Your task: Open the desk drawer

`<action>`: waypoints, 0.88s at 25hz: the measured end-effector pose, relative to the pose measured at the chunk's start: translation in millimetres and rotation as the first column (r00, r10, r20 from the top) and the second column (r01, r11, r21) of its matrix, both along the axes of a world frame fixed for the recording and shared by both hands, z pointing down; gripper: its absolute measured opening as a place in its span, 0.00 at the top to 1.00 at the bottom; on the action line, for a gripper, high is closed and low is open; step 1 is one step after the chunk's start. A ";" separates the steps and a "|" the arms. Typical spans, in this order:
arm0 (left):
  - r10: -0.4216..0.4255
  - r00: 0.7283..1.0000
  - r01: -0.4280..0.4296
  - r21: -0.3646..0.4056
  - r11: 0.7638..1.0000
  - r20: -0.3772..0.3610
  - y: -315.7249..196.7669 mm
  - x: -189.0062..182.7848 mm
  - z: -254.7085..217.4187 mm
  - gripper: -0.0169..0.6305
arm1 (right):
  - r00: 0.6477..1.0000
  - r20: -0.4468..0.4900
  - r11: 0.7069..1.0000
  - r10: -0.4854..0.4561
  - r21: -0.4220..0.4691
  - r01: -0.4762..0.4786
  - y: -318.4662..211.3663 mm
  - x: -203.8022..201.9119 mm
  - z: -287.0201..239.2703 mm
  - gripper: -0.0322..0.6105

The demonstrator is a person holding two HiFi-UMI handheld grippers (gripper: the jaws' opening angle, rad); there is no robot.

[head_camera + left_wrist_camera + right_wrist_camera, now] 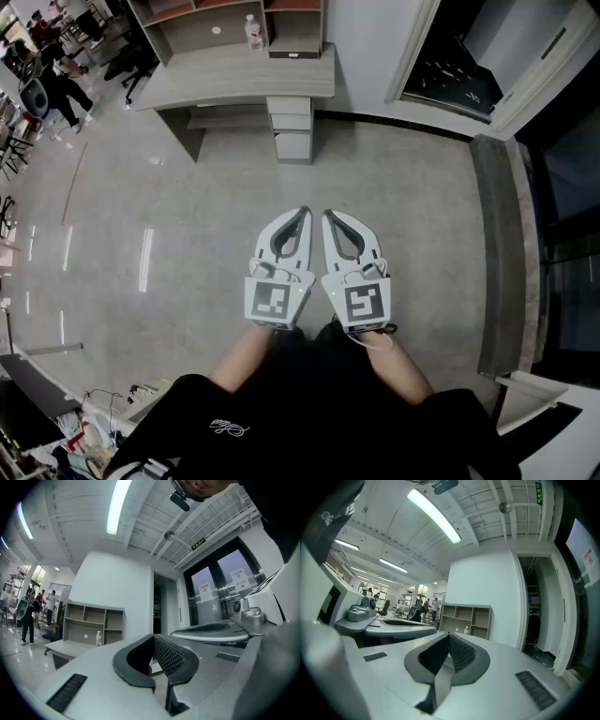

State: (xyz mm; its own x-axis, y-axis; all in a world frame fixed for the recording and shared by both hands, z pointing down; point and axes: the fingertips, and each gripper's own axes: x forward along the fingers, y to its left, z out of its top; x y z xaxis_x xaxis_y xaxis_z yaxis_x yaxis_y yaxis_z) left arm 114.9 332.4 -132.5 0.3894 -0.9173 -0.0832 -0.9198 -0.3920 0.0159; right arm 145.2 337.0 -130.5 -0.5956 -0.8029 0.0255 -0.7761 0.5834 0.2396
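Note:
The grey desk point(234, 75) stands far ahead against the wall, with a shelf unit point(225, 19) on top. Its stack of drawers point(292, 127) sits under the right end, all fronts flush. My left gripper point(302, 216) and right gripper point(328, 217) are held side by side over the floor, well short of the desk, both shut with nothing between the jaws. In the left gripper view the closed left gripper point(161, 680) points toward the desk point(68, 649). The right gripper point(439, 679) faces the shelf unit point(469, 620).
A clear bottle point(253, 33) stands on the desktop. People and office chairs point(47, 80) are at the far left. A dark doorway point(459, 66) and a grey threshold strip point(497, 244) run along the right. Cables and clutter point(94, 412) lie at the lower left.

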 end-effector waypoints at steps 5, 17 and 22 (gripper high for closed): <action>0.002 1.000 -0.002 0.006 1.000 -0.003 3.2 -6.5 0.6 0.96 | 1.000 0.002 1.000 0.001 0.006 -0.001 1.6 -8.4 -0.5 0.94; -0.030 0.999 0.030 -0.031 0.999 -0.023 9.0 -41.3 13.5 0.96 | 1.000 -0.023 0.999 -0.013 -0.040 0.012 8.9 -39.0 13.2 0.94; -0.032 0.999 0.031 -0.054 0.998 -0.023 17.0 -66.1 24.6 0.96 | 1.000 -0.021 0.996 -0.004 -0.085 0.002 15.4 -64.8 26.5 0.94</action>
State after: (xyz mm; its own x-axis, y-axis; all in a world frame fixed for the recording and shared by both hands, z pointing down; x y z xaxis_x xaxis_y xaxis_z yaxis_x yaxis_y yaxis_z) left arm 48.9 349.3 -107.9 0.3586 -0.9325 -0.0429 -0.9309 -0.3606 0.0579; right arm 80.3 352.4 -104.0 -0.5969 -0.7953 0.1063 -0.7695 0.6049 0.2048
